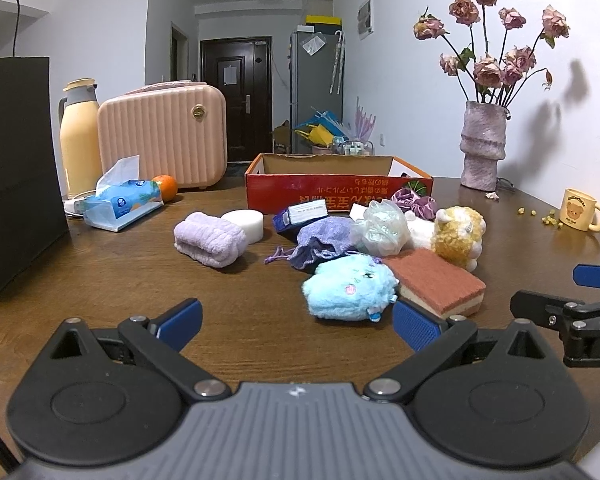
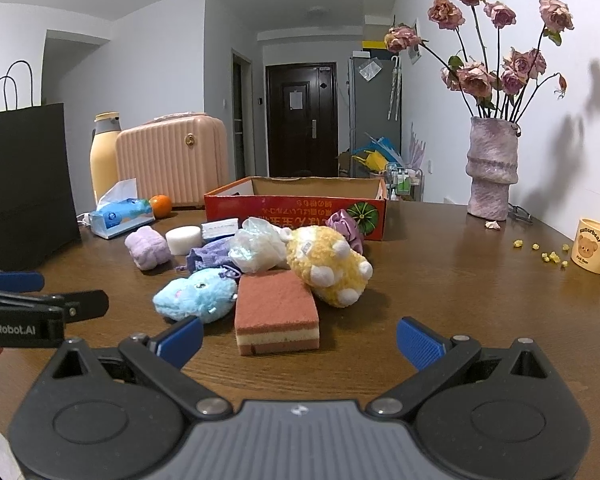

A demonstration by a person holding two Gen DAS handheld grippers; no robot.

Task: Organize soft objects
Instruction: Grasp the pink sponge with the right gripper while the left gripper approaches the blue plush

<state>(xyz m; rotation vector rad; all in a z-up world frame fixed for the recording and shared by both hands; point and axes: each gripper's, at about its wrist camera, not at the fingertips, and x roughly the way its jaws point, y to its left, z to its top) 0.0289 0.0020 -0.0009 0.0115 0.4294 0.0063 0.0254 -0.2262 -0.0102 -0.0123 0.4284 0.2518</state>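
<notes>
Wooden table (image 1: 120,280) carries a heap of soft things before the empty red box (image 1: 332,192); left gripper (image 1: 296,320) and right gripper (image 2: 300,338) hover spread, holding nothing; sorting looks unstarted; the nearest blue plush (image 1: 348,288) or sponge (image 2: 276,312) likely wants grasping.

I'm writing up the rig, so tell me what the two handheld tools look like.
Both match. The left tool and right tool each have a grey ribbed body with a small white logo, black linkage arms on round black hubs with silver pivot screws, and blue ribbed fingertip pads. White "GenRobot.AI" lettering marks the left one's side. No cables or sleeves show.
</notes>
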